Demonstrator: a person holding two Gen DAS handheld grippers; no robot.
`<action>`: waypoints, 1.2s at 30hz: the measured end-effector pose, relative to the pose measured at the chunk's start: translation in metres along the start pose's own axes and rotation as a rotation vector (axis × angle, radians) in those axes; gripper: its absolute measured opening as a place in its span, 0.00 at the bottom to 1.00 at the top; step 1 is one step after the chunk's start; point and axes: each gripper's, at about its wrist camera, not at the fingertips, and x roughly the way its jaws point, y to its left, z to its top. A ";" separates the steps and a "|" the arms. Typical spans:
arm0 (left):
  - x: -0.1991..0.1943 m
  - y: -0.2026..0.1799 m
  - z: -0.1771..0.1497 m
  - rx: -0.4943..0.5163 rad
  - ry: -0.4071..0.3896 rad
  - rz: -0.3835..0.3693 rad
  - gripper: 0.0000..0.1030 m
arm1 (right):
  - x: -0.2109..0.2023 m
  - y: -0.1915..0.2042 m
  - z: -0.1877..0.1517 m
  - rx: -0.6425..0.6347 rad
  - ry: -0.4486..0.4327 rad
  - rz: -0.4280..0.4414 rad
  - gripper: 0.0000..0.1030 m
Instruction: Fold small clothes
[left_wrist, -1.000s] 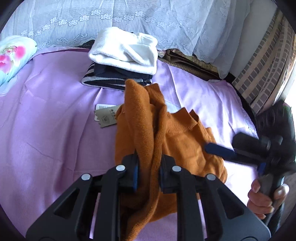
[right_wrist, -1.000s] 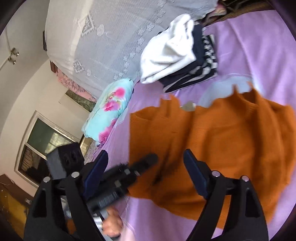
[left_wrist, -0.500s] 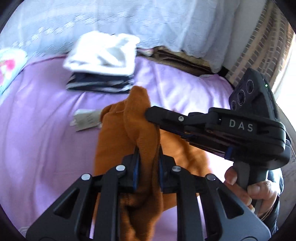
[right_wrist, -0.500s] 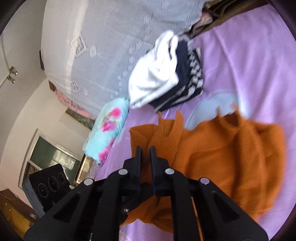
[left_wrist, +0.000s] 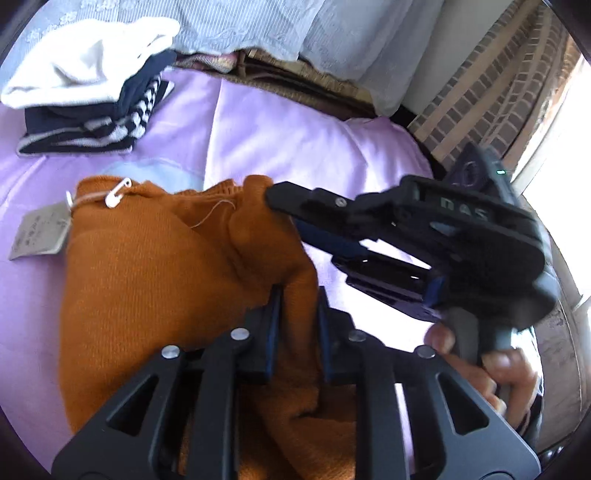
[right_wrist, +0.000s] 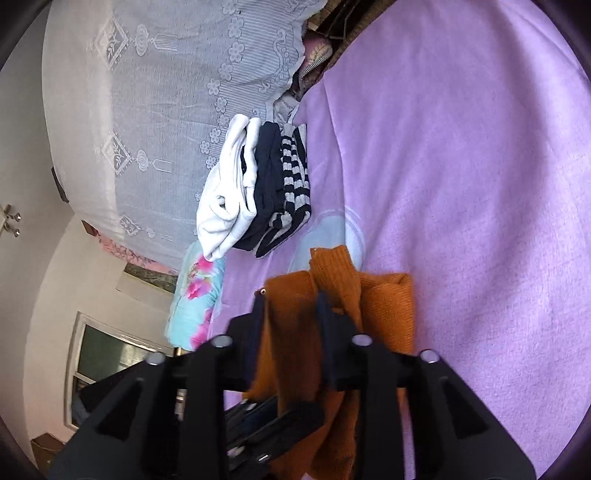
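I have the orange sweater (left_wrist: 155, 266) bunched on the purple bed sheet (right_wrist: 461, 184), my left tool (left_wrist: 295, 325) clamped on a thick fold of its knit and my right tool (right_wrist: 291, 332) pinching another fold just beside it, its fingers set a little apart with cloth between them. I judge this the middle of a fold. Next I should carry both held edges across together and lay them flat, clear of the folded stack (left_wrist: 88, 96).
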 end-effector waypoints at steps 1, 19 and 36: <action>-0.006 -0.002 0.000 0.002 -0.007 -0.012 0.31 | -0.004 0.003 0.001 -0.021 -0.020 -0.025 0.42; -0.073 0.018 -0.048 0.144 -0.119 0.171 0.76 | -0.009 0.031 -0.081 -0.450 0.035 -0.397 0.45; -0.098 0.047 -0.050 0.083 -0.154 0.163 0.81 | -0.018 0.024 -0.144 -0.575 0.051 -0.537 0.51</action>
